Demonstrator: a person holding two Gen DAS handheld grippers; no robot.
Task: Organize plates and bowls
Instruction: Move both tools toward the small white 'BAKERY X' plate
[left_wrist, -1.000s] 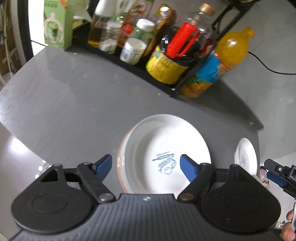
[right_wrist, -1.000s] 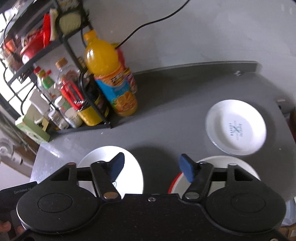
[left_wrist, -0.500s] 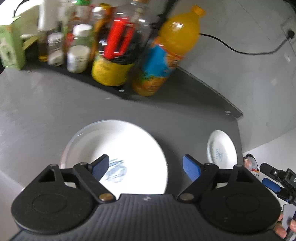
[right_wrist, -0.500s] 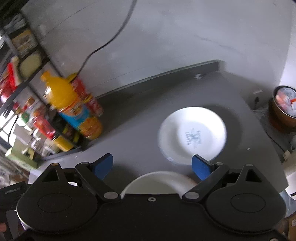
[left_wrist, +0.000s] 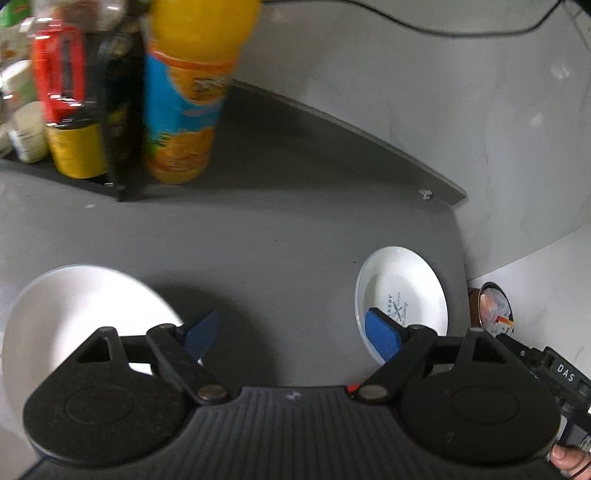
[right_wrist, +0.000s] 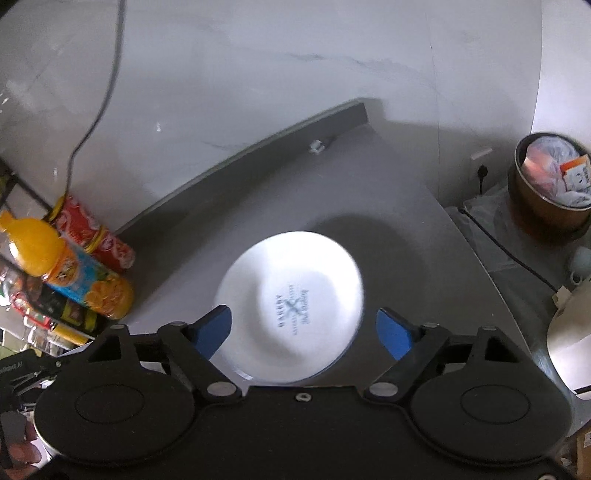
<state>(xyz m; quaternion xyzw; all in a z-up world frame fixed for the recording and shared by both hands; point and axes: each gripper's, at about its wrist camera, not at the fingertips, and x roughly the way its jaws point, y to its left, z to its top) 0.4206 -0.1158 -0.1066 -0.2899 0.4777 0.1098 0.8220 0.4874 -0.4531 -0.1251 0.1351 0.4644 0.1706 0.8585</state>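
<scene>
The dark grey surface (right_wrist: 388, 206) with a raised back edge carries all items noted. A large white round plate (left_wrist: 74, 317) lies flat at the lower left of the left wrist view, partly hidden behind the left finger of the left tongs (left_wrist: 291, 332); these tongs are spread wide and grasp nothing, the gap between their blue tips standing over bare surface. A small white round plate with dark printed lettering (right_wrist: 291, 306) lies flat near the surface's right end; in the right wrist view it sits directly between and just ahead of the blue tips of the right tongs (right_wrist: 303, 328), which are likewise spread wide and empty, not touching the plate. In the left wrist view the same plate (left_wrist: 402, 291) lies behind the right fingertip. An orange juice bottle with a blue label (left_wrist: 188, 96) stands upright at the back left, well apart from both plates.
</scene>
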